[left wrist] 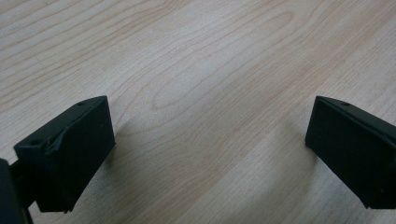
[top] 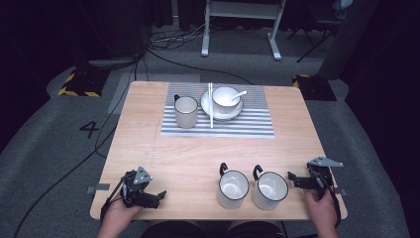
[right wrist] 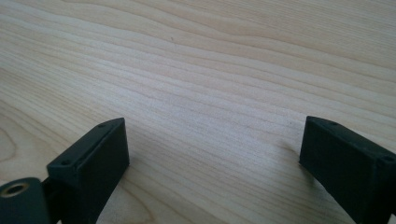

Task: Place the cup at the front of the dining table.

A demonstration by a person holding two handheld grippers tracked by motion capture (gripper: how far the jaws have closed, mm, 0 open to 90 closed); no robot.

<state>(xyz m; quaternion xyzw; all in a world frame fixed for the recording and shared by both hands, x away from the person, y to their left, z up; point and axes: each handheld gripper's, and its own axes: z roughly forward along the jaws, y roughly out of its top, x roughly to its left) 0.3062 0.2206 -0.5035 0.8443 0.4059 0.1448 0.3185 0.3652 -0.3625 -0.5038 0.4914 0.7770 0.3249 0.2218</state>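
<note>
The left tongs rest near the surface's front-left corner, jaws spread wide with bare wood between them. The right tongs sit near the front-right edge, also wide apart and holding nothing, just beside the right mug. The left mug stands touching or nearly touching it, close to the front edge. Open wood lies between these mugs and the striped mat farther back.
</note>
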